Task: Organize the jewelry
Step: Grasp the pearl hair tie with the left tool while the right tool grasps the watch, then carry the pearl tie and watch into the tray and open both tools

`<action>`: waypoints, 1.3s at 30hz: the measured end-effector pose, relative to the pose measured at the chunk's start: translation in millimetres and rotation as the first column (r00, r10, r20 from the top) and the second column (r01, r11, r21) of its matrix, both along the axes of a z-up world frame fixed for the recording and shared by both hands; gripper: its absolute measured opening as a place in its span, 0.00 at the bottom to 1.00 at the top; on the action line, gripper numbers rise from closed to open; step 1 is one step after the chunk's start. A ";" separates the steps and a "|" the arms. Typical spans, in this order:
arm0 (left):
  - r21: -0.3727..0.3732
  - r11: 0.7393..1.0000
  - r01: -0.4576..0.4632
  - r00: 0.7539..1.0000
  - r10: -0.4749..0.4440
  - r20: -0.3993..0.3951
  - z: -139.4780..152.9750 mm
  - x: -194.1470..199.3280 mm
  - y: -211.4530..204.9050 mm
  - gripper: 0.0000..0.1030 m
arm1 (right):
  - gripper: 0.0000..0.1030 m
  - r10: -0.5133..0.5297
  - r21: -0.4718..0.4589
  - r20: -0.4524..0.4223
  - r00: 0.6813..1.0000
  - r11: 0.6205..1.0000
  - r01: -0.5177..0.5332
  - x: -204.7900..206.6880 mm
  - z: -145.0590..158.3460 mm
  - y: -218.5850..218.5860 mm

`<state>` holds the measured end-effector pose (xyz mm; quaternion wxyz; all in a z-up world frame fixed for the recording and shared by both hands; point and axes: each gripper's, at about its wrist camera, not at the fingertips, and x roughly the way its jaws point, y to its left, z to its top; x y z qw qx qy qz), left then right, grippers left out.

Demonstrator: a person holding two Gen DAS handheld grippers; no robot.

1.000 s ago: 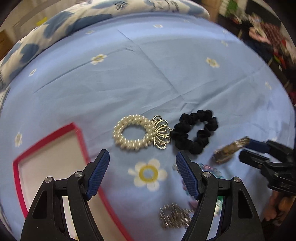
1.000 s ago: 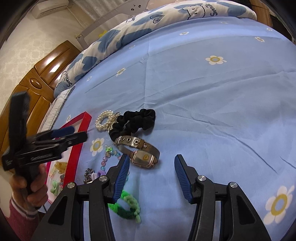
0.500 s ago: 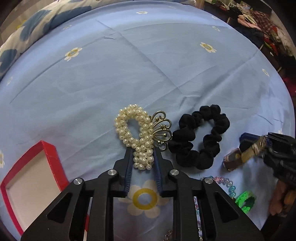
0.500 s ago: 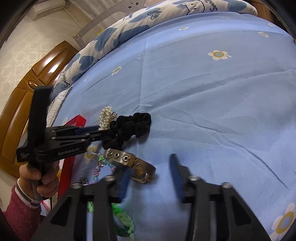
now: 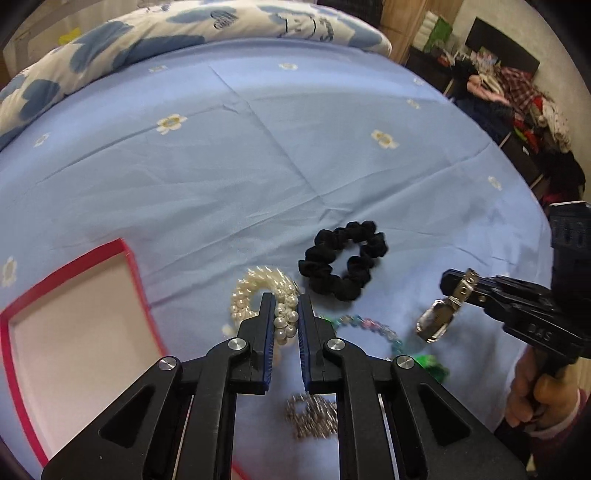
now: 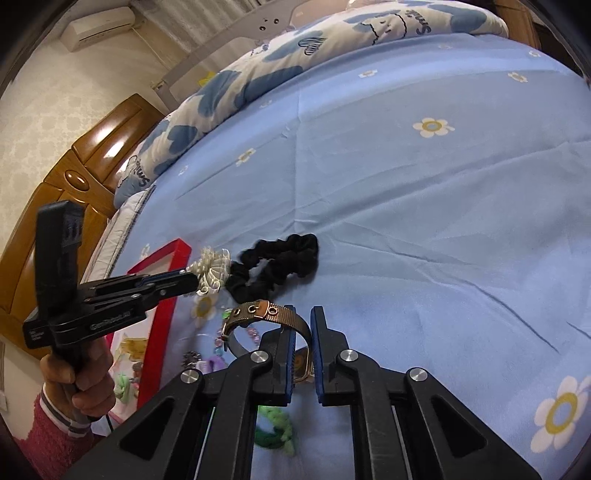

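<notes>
2 grippers work over the blue bedsheet (image 5: 258,177), beside the red box (image 5: 129,258) at its left. The left gripper (image 5: 286,314) is clamped on the pearl bracelet (image 5: 258,291) just right of the box; farther right, past the black scrunchie (image 5: 343,266), the right gripper (image 6: 303,339) pinches the watch (image 6: 266,314).

A bed with a pale blue flowered sheet (image 6: 424,206) fills the room, a blue-and-white quilt (image 6: 295,62) bunched at its far edge. To the left stand a glossy wooden headboard (image 6: 74,177), patterned white wallpaper (image 6: 48,96) and an air conditioner (image 6: 98,26); clothes (image 5: 517,96) pile far right
</notes>
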<state>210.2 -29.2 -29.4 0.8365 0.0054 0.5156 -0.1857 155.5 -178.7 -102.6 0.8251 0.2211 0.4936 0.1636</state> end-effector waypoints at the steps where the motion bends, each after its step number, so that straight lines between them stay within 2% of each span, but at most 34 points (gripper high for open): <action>1: -0.010 1.000 -0.006 1.000 0.006 0.008 4.7 -6.1 2.5 0.09 | 0.07 0.002 -0.001 0.006 1.000 1.000 -0.002 -1.2 2.9 1.4; 9: -0.080 0.994 -0.077 0.995 0.081 0.052 30.3 -41.0 27.4 0.09 | 0.07 0.042 0.024 0.044 0.998 0.999 -0.043 -6.7 25.4 21.3; 14: -0.112 0.982 -0.154 0.985 0.162 0.065 39.9 -66.6 60.0 0.09 | 0.07 0.086 0.057 0.057 0.995 0.994 -0.090 -9.0 33.8 45.7; 26: -0.162 0.929 -0.333 0.934 0.348 0.075 47.3 -109.6 135.2 0.09 | 0.07 0.223 0.098 0.069 0.973 0.969 -0.229 -16.2 44.6 127.7; 34: -0.173 0.894 -0.414 0.900 0.430 0.068 42.5 -122.8 175.7 0.09 | 0.07 0.320 0.101 0.059 0.946 0.941 -0.324 -14.4 39.7 188.6; 39: -0.172 0.876 -0.451 0.883 0.466 0.058 36.2 -125.1 193.6 0.09 | 0.07 0.369 0.107 0.035 0.929 0.923 -0.371 -12.7 33.1 212.4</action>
